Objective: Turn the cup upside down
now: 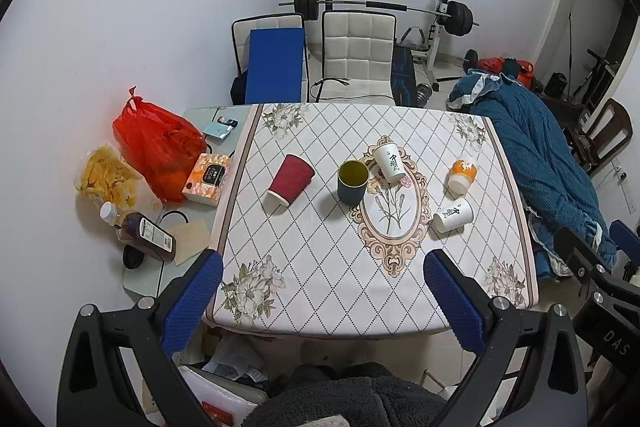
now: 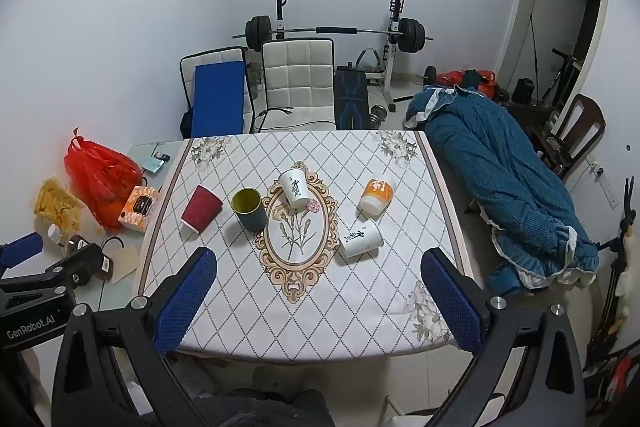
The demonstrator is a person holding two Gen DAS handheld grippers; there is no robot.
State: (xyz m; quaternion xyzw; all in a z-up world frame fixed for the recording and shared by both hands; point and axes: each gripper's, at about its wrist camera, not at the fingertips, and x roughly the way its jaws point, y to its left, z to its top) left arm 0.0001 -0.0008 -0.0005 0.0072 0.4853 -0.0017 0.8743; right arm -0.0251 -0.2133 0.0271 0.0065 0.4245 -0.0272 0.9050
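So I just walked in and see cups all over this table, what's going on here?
A person holds a gripper in each hand above the near edge of the table; the left gripper and right gripper are both open and empty. Five cups sit on the patterned cloth. Only the dark green cup stands mouth up; the red cup, orange cup and two white cups are rim-down. Nothing is being touched yet.
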